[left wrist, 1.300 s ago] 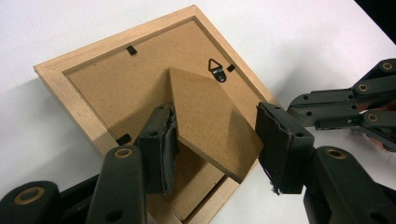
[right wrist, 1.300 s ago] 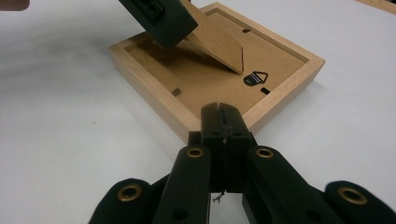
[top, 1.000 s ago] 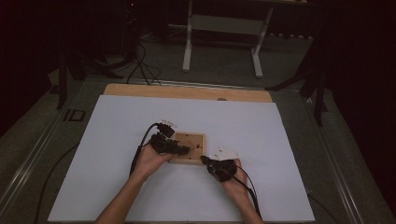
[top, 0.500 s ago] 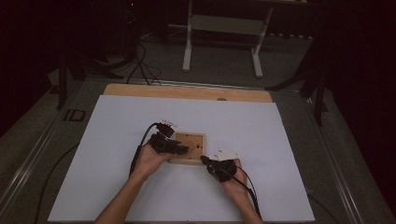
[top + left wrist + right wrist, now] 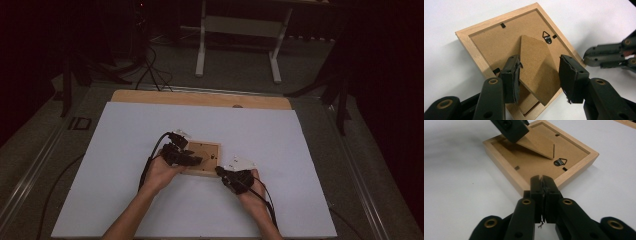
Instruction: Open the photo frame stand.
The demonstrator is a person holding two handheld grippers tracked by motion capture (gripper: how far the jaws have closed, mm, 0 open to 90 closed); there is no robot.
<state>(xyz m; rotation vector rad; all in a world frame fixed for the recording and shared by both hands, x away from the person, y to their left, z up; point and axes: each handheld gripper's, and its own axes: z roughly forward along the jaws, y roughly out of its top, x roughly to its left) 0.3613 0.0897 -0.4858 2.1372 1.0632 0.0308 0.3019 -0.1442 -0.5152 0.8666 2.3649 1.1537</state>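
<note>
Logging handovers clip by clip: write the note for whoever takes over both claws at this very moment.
Left claw: jaws straddle the stand flap of the picture frame and have just been closing; no firm grip visible.
Right claw: jaws together, nothing between them, tips at the frame's near corner, just starting to open.
Frame lies face down on the white sheet.
Done: flap lifted off the backing.
Left: probably grip the flap and finish.

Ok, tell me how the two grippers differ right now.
The left gripper has its jaws apart, one on each side of the picture frame's raised back stand; the right gripper has its jaws together with nothing between them. The left reaches over the frame's back; the right sits at the frame's corner, outside it. Both have black jaws.
</note>
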